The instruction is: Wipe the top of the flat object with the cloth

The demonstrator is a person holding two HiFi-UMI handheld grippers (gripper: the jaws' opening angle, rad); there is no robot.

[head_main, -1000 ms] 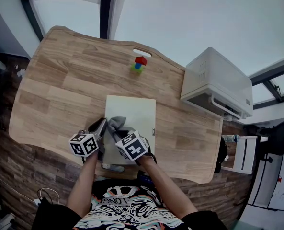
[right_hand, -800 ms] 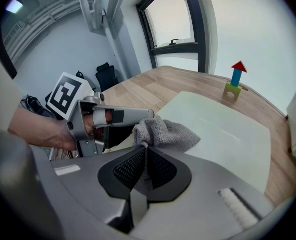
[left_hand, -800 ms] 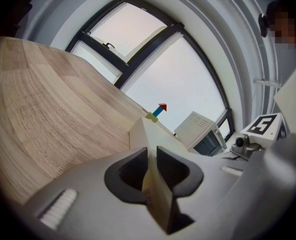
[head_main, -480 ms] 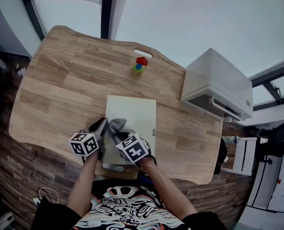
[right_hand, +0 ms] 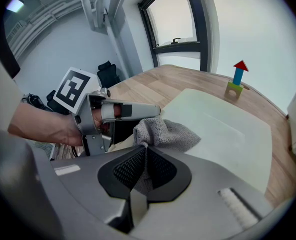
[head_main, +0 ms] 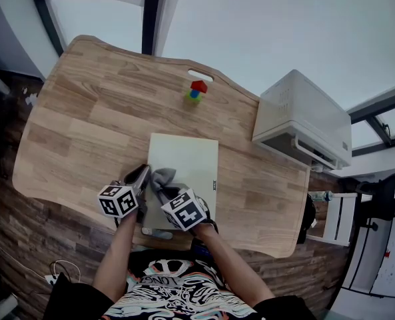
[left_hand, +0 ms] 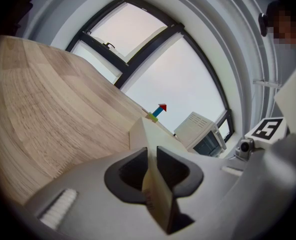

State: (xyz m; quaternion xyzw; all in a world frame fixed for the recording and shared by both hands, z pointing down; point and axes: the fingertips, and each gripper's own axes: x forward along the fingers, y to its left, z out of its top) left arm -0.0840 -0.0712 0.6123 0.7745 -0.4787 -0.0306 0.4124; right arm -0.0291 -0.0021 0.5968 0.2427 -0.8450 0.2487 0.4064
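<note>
The left gripper (left_hand: 152, 169) has its jaws clamped on the cream board (head_main: 187, 159) at its near edge. The right gripper (right_hand: 144, 159) pinches the grey cloth (right_hand: 165, 133), which lies bunched on the board just ahead of its jaws. Wiping seems barely begun: most of the surface beyond the jaws is probably left to do.

left gripper (left_hand: 151, 151): grey shell, black pads | right gripper (right_hand: 145, 151): grey shell, black ribbed pads | marker cubes (head_main: 117, 201): white, black squares | tee (head_main: 177, 292): black, white graphic print
</note>
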